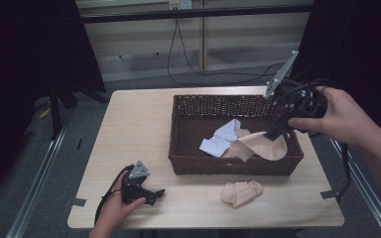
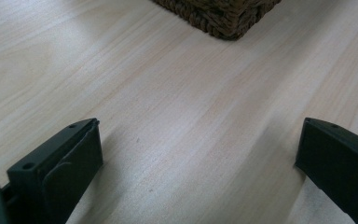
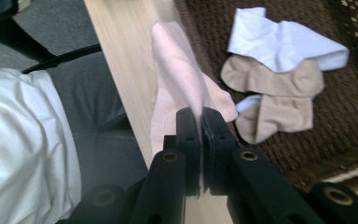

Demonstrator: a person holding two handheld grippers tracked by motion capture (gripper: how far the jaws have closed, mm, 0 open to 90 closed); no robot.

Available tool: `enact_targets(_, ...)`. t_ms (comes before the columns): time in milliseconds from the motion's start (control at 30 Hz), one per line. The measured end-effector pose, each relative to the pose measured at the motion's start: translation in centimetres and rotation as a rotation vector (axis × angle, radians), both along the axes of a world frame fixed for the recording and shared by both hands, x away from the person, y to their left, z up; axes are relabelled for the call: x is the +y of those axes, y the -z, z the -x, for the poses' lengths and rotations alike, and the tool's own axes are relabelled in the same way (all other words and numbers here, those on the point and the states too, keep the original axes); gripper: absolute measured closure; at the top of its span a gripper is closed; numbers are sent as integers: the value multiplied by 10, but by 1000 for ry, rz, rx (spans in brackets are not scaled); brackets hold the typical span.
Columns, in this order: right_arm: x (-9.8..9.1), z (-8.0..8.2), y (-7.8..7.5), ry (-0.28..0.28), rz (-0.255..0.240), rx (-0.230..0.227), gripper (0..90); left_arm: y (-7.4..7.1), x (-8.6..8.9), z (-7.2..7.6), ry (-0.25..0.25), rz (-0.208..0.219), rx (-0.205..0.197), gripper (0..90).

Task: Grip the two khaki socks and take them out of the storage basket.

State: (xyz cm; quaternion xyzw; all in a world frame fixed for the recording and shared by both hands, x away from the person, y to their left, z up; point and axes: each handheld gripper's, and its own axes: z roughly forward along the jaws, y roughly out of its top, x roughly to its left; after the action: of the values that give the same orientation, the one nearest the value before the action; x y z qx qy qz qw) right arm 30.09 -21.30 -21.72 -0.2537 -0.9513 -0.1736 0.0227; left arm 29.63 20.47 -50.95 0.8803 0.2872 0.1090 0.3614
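Note:
A dark wicker basket (image 1: 228,166) stands on the right half of the wooden table (image 1: 139,124). Above its right end, my right gripper (image 1: 274,133) is shut on a pale pink sock (image 1: 263,146) that hangs down into the basket. In the right gripper view the jaws (image 3: 201,116) pinch that sock (image 3: 177,70) near one end. A white sock (image 1: 221,139) and beige socks (image 3: 270,79) lie on the basket floor. Another pink sock (image 1: 241,192) lies on the table in front of the basket. My left gripper (image 1: 154,193) rests open on the table at the front left, holding nothing (image 2: 200,135).
The basket's corner (image 2: 219,14) lies just ahead of the left gripper. A cable (image 1: 188,59) runs across the floor behind the table. Metal rails (image 1: 39,168) flank the table on both sides. The person's white shirt (image 3: 23,149) shows at the table's front edge.

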Motion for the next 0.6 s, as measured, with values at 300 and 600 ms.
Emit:
enact_targets(300,18,4,29,-49,17,30,862,0,0,0,1,0,0,0)
enact_targets(600,31,3,55,-83,21,58,860,0,0,0,0,4,4,0)
